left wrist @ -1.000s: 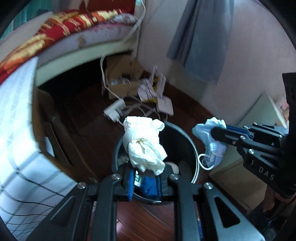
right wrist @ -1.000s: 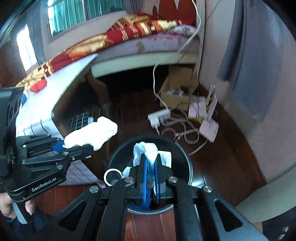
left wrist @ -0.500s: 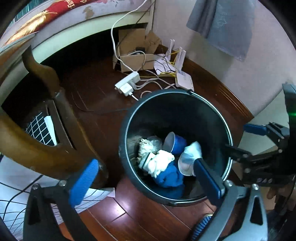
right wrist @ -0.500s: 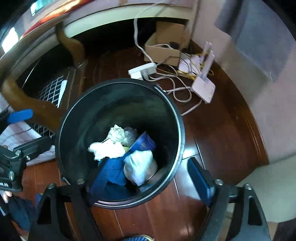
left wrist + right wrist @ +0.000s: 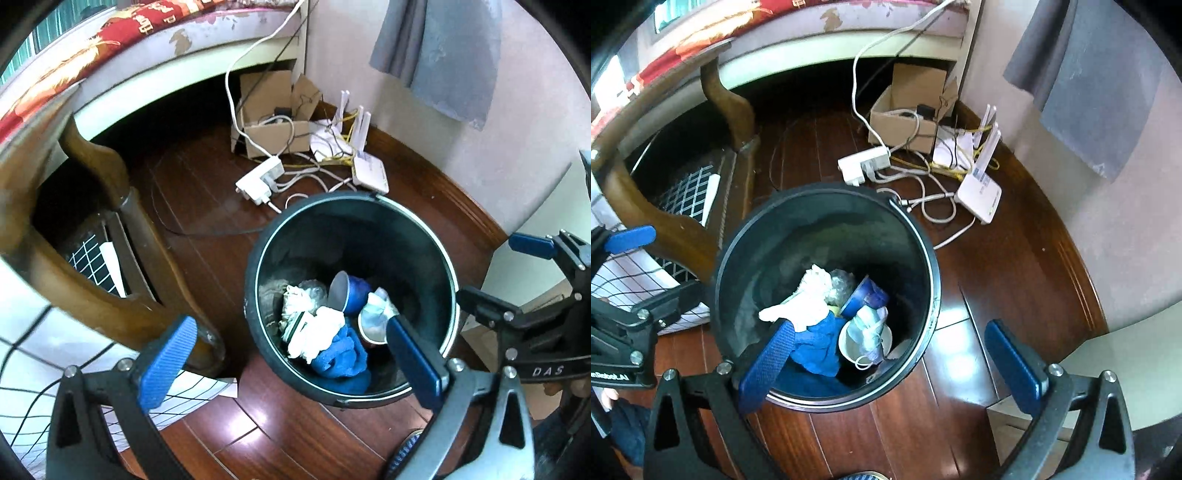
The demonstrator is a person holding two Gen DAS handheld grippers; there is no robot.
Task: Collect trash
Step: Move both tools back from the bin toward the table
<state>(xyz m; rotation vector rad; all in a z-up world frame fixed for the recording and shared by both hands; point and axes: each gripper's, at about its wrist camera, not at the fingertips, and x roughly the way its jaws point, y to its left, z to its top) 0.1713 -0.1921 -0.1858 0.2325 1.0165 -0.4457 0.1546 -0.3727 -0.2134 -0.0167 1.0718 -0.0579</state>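
A: Tongs first. How do they stand?

B: Left tongs (image 5: 291,354) gape wide, nothing between the blue pads, which hang over the near rim of the bin (image 5: 258,280). Right tongs (image 5: 894,363) are just as wide and bare; their jaws have just been opening. In the left view the right tongs show at the right edge of the frame, beside the bin.

A: And the trash?

B: All down in the bin, at lower centre of both frames. A white tissue (image 5: 314,332) lies on a blue cloth (image 5: 343,360). Right of it, a pale blue mask (image 5: 868,330) rests in a white cup (image 5: 846,341), its ear loop hanging over the cup's edge. Behind them a blue cup (image 5: 351,293) lies tipped on its side, with another crumpled wad (image 5: 295,297) to its left.

A: Around the bin?

B: Dark wood floor (image 5: 1015,266). Above the bin in frame: a white power strip (image 5: 260,179), a router (image 5: 979,195) with tangled cables, a cardboard box (image 5: 273,138). A wooden chair leg (image 5: 110,295) curves along the left.
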